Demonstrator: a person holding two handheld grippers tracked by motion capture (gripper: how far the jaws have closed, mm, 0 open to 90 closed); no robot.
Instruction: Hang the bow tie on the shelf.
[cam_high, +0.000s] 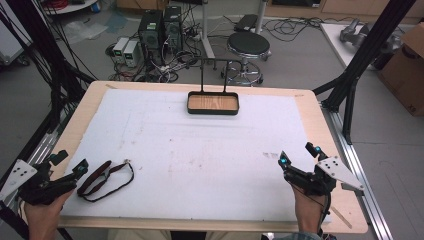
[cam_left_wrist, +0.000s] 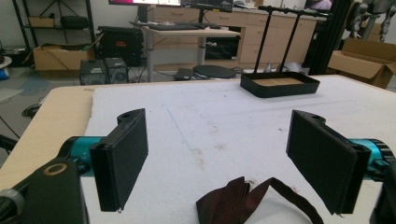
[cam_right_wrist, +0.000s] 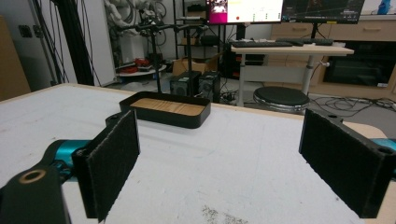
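A dark brown strap (cam_high: 104, 178) lies looped on the white mat near the front left; its folded end (cam_left_wrist: 252, 201) shows low between the left jaws. My left gripper (cam_high: 70, 165) is open just left of the strap, with nothing between its pads (cam_left_wrist: 122, 158). My right gripper (cam_high: 299, 153) is open at the front right, holding nothing, its pads (cam_right_wrist: 112, 163) wide apart. A black tray with a wooden floor (cam_high: 213, 103) (cam_left_wrist: 280, 84) (cam_right_wrist: 166, 109) stands at the far middle, with a thin black rack rising behind it.
The white mat (cam_high: 200, 150) covers most of the wooden table (cam_high: 312, 115). Beyond the far edge are a round stool (cam_high: 248, 46), computer towers and cables on the floor. Black frame posts stand at both sides, and cardboard boxes at the right.
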